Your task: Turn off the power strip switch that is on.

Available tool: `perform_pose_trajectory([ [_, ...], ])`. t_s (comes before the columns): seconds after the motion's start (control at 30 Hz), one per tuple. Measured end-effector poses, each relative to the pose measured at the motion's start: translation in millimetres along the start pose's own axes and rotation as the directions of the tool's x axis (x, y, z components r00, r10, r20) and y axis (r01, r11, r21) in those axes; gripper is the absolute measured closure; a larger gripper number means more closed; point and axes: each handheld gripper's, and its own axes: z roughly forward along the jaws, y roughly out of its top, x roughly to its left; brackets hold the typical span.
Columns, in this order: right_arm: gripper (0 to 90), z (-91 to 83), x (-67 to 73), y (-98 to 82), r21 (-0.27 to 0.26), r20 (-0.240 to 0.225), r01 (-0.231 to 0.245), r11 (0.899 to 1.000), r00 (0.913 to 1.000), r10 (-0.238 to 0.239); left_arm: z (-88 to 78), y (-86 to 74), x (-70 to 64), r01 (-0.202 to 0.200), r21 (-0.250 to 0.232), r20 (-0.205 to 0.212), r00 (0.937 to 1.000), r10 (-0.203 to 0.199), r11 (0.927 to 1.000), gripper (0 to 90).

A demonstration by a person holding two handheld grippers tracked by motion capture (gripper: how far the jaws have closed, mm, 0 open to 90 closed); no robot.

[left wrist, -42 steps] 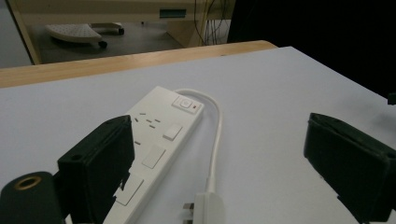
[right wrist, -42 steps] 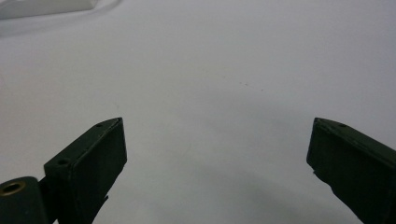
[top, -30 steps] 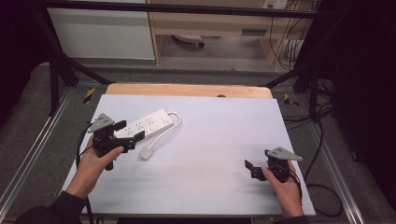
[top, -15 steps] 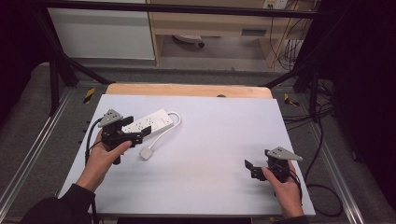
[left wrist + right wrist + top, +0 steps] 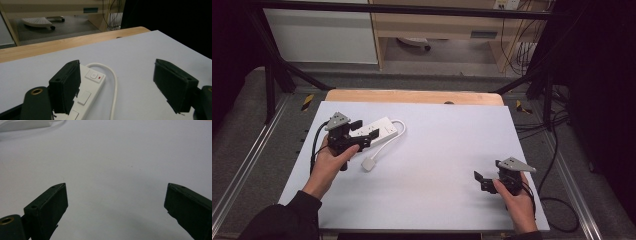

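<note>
Two spread fingers [image 5: 65, 88] closing astride power strip [image 5: 88, 86], none pinching it yet.

high: above, forward-down | tool views: low, close | shared: table [image 5: 437, 150]

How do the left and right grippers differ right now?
The left gripper is at the white power strip, its jaws around the strip's end; the right gripper sits near the table's front right over bare surface. The left gripper's jaws have just been closing, with the strip between them but not clamped; the right gripper's jaws hold nothing. Both are open and hand-held.
</note>
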Motion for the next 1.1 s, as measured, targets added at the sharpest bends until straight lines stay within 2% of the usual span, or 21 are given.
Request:
perform_pose_trajectory([
  [0.13, 5.5, -0.4, 0.0, -0.1, 0.003, 0.002, -0.002, 1.0, 1.0, 0.002, 3.5, 2.6, -0.4, -0.001, 0.006, -0.003, 1.0, 0.001, 1.0, 26.0],
  [0.23, 5.6, -0.3, -0.7, 0.0, -0.001, -0.001, -0.002, 1.0, 1.0, 0.002, 6.0, 4.6, -1.2, -0.007, 0.004, -0.003, 1.0, 0.007, 1.0, 32.5],
  [0.87, 5.1, -1.2, -0.7, 0.4, -0.007, -0.001, -0.006, 1.0, 1.0, 0.006, 14.4, 10.0, 1.4, 0.003, -0.002, -0.03, 0.9995, -0.003, 1.0, 50.2],
  [1.1, 5.1, -0.9, -0.7, 0.6, -0.007, -0.001, -0.003, 1.0, 1.0, 0.003, 18.7, 13.1, 2.0, -0.009, 0.004, -0.047, 0.9989, 0.01, 0.9999, 58.1],
])
